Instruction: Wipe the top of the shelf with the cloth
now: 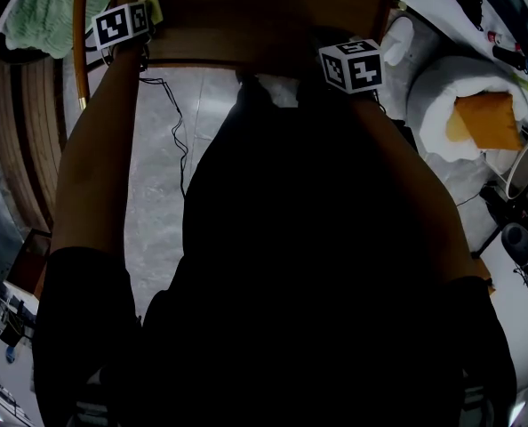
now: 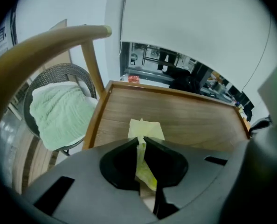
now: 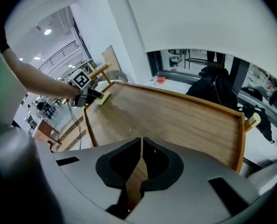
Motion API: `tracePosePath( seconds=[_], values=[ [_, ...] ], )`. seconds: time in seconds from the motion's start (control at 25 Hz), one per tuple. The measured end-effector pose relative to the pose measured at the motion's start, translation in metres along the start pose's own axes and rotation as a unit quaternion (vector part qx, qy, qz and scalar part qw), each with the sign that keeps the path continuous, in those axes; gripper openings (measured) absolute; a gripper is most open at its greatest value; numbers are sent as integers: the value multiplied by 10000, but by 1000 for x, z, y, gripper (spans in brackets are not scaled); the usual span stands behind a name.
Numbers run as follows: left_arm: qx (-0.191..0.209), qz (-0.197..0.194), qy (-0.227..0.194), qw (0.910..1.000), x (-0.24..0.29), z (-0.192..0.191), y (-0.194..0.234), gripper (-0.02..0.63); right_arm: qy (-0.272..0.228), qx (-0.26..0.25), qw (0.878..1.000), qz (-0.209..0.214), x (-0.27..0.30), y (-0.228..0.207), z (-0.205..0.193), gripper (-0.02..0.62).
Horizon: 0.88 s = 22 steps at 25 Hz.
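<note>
L gripper (image 2: 141, 141) pinching cloth (image 2: 145, 126), R gripper (image 3: 141, 146) jaws pressed together, empty: press cloth flat on shelf (image 2: 194, 120), overlap strokes.

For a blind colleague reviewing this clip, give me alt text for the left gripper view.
The left tool is shut on a yellow cloth, with the cloth's free end resting on the wooden shelf top near its left edge. Beyond that edge, to the left, a green towel lies on a round wicker chair.
</note>
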<state>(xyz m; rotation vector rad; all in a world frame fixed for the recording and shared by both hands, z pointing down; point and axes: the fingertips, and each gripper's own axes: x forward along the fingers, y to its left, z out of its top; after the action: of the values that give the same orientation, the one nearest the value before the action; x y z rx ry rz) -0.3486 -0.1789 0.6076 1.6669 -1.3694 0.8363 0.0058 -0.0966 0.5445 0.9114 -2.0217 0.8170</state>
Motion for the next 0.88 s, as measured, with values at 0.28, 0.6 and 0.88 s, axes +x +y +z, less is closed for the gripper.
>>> tracePosePath(
  seconds=[0.28,0.6,0.88],
  values=[
    [-779,718,77,9943,-16,-6,44,28,-16,28,10000,15,-8,-8,-13,28],
    [-1306,1214,245,9837,-32,-12,67,28,-124,199,9996,-123,-37,-51,-29,28],
    [-341,317,-145,9988,-3,15,-82,28,-436,758,9953,-416,-76,-127,-44,28]
  ],
)
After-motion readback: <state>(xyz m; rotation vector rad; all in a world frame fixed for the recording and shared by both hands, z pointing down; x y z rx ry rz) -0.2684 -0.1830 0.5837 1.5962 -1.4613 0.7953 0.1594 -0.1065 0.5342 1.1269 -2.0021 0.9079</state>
